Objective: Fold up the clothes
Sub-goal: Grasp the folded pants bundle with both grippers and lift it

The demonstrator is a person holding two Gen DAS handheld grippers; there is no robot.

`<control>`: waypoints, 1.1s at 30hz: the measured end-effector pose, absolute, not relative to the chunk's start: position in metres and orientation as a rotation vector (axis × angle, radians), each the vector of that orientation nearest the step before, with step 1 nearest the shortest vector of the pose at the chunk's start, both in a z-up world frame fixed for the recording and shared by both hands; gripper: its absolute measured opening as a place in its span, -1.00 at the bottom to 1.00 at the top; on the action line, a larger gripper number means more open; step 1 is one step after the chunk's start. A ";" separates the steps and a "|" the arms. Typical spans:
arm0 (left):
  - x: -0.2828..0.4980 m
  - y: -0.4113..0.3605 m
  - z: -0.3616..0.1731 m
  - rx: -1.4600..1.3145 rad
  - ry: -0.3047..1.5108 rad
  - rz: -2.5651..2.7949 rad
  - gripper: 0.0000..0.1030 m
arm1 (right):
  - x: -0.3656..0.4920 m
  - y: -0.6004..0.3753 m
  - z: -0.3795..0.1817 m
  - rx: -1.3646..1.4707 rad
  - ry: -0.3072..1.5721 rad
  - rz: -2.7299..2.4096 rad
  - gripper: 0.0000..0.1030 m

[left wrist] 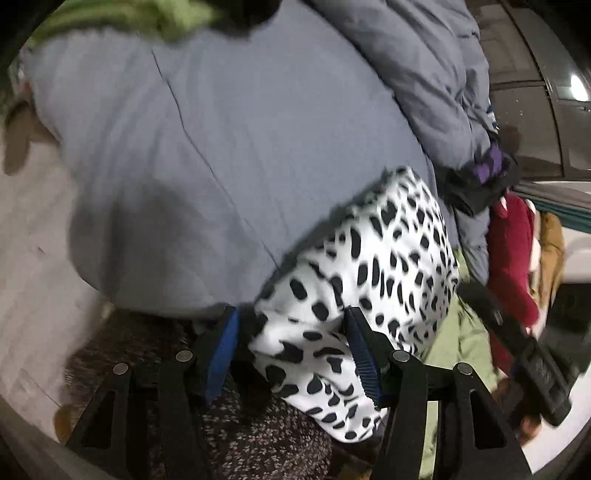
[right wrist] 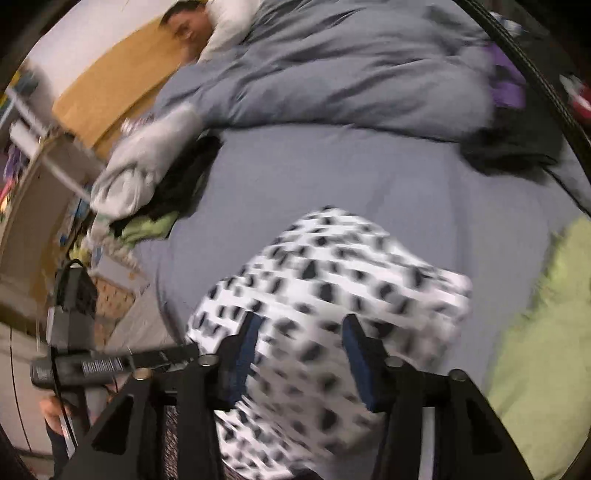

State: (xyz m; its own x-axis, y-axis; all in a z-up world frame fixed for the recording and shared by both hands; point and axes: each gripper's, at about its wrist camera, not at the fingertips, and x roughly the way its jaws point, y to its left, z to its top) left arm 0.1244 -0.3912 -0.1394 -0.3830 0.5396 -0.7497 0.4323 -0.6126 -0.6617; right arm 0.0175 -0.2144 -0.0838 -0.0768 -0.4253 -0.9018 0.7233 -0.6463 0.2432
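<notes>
- Bed sheet (left wrist: 229, 155): a grey-blue sheet fills most of both views; a long crease runs across it in your left view.
- Duvet (right wrist: 351, 74): a rumpled grey duvet lies along the far side of the bed. A person (right wrist: 184, 26) lies at its upper left end in your right view.
- Spotted garment (left wrist: 362, 280): white cloth with black spots, the piece you are folding. It lies on the sheet at the near edge of the bed, directly under both of your tongs. It is blurred in your right view.
- Green cloth (right wrist: 546, 332): a pale green piece lies just right of the spotted garment in your right view.
- Clothes pile (right wrist: 147, 177): grey, black and green pieces heaped at the left edge of the bed.
- Red garment (left wrist: 513, 258): this hangs at the right in your left view, past the edge of the bed, with something tan beside it.
- Dark garment (right wrist: 509, 147): black cloth with a purple part lies where the duvet meets the sheet.
- Left tongs (left wrist: 291, 354): about half open, blue pads apart. The spotted garment lies between them; the right pad is at the cloth, while a dark gap shows at the left one. You grip nothing.
- Right tongs (right wrist: 299, 358): about half open over the spotted garment. The pads stand apart with the cloth between them; I cannot tell if they touch it.
</notes>
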 end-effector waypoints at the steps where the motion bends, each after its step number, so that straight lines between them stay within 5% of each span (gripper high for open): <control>1: 0.122 -0.388 -0.143 -1.686 -1.335 2.158 -0.41 | 0.017 -0.228 -0.091 1.402 0.370 -1.810 -0.19; 2: 0.119 -0.384 -0.145 -1.673 -1.321 2.150 -0.77 | 0.015 -0.241 -0.099 1.415 0.403 -1.807 -0.19; 6: 0.120 -0.381 -0.149 -1.727 -1.190 2.191 -0.81 | -0.002 -0.281 -0.132 1.449 0.546 -1.867 -0.46; 13: 0.146 -0.390 -0.142 -1.703 -1.187 2.204 -0.81 | -0.047 -0.293 -0.150 1.522 0.428 -1.912 -0.52; 16: 0.153 -0.391 -0.134 -1.693 -1.203 2.205 -0.69 | -0.041 -0.274 -0.128 1.484 0.364 -1.907 -0.46; 20: 0.164 -0.403 -0.107 -1.641 -1.227 2.290 -0.22 | -0.004 -0.229 -0.082 1.322 0.333 -1.939 -0.27; 28: 0.135 -0.362 -0.075 -1.606 -0.950 2.357 -0.21 | 0.085 -0.174 -0.101 1.360 0.343 -1.878 -0.28; 33: 0.099 -0.342 -0.104 -1.764 -0.780 2.404 -0.21 | 0.126 -0.162 -0.157 1.501 0.344 -1.769 -0.40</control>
State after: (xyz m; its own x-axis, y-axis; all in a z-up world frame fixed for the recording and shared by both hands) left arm 0.0985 -0.3423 -0.1041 -0.3434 0.3359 -0.8771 0.2429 -0.8703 -0.4284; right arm 0.1262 -0.1621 -0.1569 -0.0029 -0.3795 -0.9252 0.6986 -0.6628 0.2697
